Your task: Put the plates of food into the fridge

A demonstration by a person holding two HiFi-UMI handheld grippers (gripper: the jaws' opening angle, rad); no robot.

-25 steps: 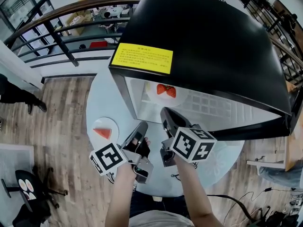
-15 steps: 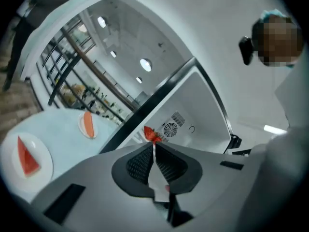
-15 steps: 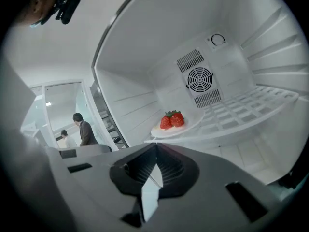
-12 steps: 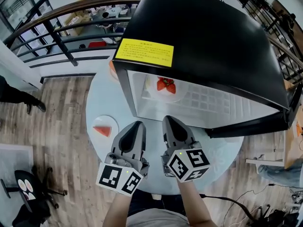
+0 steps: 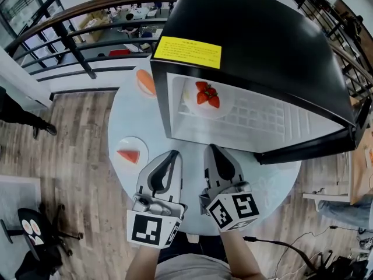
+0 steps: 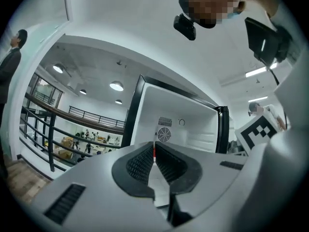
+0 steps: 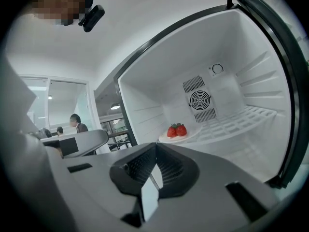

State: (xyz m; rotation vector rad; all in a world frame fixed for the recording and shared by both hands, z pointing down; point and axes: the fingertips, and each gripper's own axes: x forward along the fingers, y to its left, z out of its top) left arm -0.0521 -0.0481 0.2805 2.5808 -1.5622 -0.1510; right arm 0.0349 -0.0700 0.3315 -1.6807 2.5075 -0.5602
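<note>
An open black fridge (image 5: 256, 45) stands on the round white table (image 5: 125, 121). On its white shelf sits a plate of strawberries (image 5: 205, 95), also seen in the right gripper view (image 7: 177, 132). A plate with a red watermelon slice (image 5: 129, 154) lies on the table left of my grippers. Another plate with orange food (image 5: 145, 81) sits by the fridge's left wall. My left gripper (image 5: 172, 154) is shut and empty in front of the fridge opening. My right gripper (image 5: 211, 149) is beside it, also shut and empty. Both point level at the fridge interior (image 6: 178, 129).
A dark railing (image 5: 70, 37) runs behind the table, with a lower floor beyond it. A person (image 5: 17, 115) stands at the far left. A black chair (image 5: 32, 232) is at the lower left. Cables (image 5: 280, 247) lie on the wooden floor.
Both grippers have drawn back from the fridge opening towards me. The left gripper has rolled, turning its marker cube to face up. The orange food plate has come into view.
</note>
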